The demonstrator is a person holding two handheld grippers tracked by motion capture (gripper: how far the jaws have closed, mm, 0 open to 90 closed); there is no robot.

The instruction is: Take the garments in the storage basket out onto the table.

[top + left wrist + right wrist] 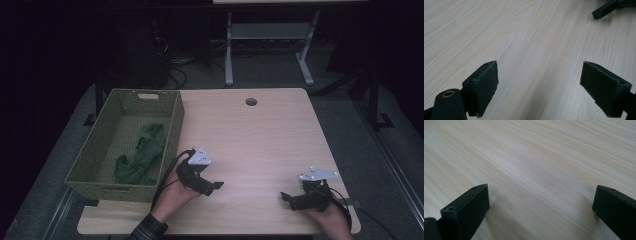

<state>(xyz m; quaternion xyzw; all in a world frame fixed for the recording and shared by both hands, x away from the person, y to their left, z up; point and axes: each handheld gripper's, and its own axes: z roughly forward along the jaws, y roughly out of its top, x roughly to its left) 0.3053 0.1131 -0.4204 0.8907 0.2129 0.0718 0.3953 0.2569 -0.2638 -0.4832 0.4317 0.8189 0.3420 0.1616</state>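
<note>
Pale wood table [250,135], green cloth [142,152] in unlabelled basket [107,107], both claws agape.

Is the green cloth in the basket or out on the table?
In. The green cloth lies crumpled on the floor of the woven basket at the table's left; both grippers sit open over bare wood.
</note>
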